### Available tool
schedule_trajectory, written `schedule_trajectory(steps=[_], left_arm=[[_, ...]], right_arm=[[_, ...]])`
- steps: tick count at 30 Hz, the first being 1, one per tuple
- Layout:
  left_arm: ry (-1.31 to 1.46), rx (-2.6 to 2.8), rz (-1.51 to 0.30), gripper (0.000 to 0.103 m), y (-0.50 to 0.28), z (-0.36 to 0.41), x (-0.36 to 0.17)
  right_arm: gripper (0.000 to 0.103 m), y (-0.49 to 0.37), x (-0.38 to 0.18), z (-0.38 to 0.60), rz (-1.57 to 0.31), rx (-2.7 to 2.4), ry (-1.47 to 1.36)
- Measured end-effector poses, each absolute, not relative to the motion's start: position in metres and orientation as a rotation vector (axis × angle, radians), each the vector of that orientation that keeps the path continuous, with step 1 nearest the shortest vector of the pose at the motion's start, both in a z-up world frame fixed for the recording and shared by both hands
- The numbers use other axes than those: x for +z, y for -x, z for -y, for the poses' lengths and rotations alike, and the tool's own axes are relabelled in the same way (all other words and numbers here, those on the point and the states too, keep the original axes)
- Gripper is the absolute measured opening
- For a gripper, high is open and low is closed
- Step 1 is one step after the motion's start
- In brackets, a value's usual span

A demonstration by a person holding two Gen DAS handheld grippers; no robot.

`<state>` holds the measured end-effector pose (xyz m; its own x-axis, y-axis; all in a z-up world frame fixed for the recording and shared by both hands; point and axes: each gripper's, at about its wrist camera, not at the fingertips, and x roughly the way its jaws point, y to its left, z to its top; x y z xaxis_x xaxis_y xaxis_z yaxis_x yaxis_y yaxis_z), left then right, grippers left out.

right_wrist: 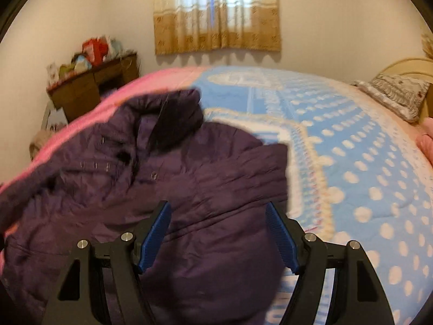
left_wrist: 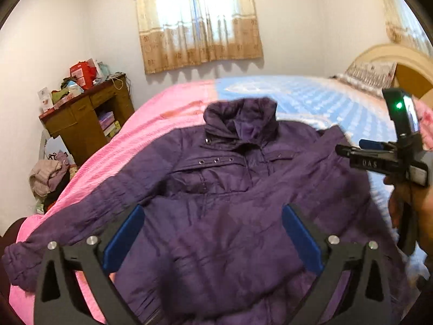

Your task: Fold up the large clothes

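- The padded purple jacket with a high collar [left_wrist: 230, 189] lies front-up on the bed's quilt [right_wrist: 351, 162], which is pink on one side and blue with white dots on the other; the jacket straddles the line between the two colours, collar toward the curtained window [left_wrist: 197, 24].
- The left gripper [left_wrist: 213, 233] is spread wide above the jacket's lower front, holding nothing.
- The right gripper [right_wrist: 217, 233] is also spread, hovering over the jacket's side nearest the blue half, apparently over an in-turned sleeve; nothing is pinched.
- Risk: the fill is thick and the shell looks slippery, so a shallow pinch may catch only the top layer and the fold would slide apart.
- Risk: the long sleeve [left_wrist: 54, 238] trailing from the jacket toward the pink edge of the bed could drag or hang off if the body is lifted first.
- Risk: both grippers sit close over the jacket and may collide if they close inward together.
- Count: one jacket, two grippers, one bed, one patterned pillow [right_wrist: 400, 94] at the headboard, one cluttered wooden desk [left_wrist: 84, 119] beyond the jacket by the wall.
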<state>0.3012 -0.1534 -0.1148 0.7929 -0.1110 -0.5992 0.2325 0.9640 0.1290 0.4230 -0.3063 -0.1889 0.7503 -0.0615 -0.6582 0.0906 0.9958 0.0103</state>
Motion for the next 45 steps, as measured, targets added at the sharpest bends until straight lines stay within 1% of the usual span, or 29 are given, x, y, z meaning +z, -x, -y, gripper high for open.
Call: schedule_trajectory(steps=[5,7,11,16,45], left_arm=[[-0.287,-0.122,-0.756,0.103,-0.344,0.172,-0.178],[-0.225,-0.131,-0.818,0.103,-0.352,0.165,-0.191],[-0.25,-0.129,-0.838,0.103,-0.351,0.169,-0.197],[-0.271,-0.116,-0.859,0.103,-0.354,0.173,-0.203],[-0.208,-0.136,-0.893,0.103,-0.359,0.166,-0.206]], right_arm=[[0.073,-0.423,-0.222,0.303,-0.768,-0.085,-0.006],[0.074,-0.424,-0.226,0.304,-0.779,-0.08,-0.009],[0.075,-0.432,-0.235,0.298,-0.835,-0.099,0.041],[0.076,-0.435,-0.239,0.294,-0.856,-0.119,0.081],[0.076,-0.433,-0.24,0.288,-0.852,-0.151,0.138]])
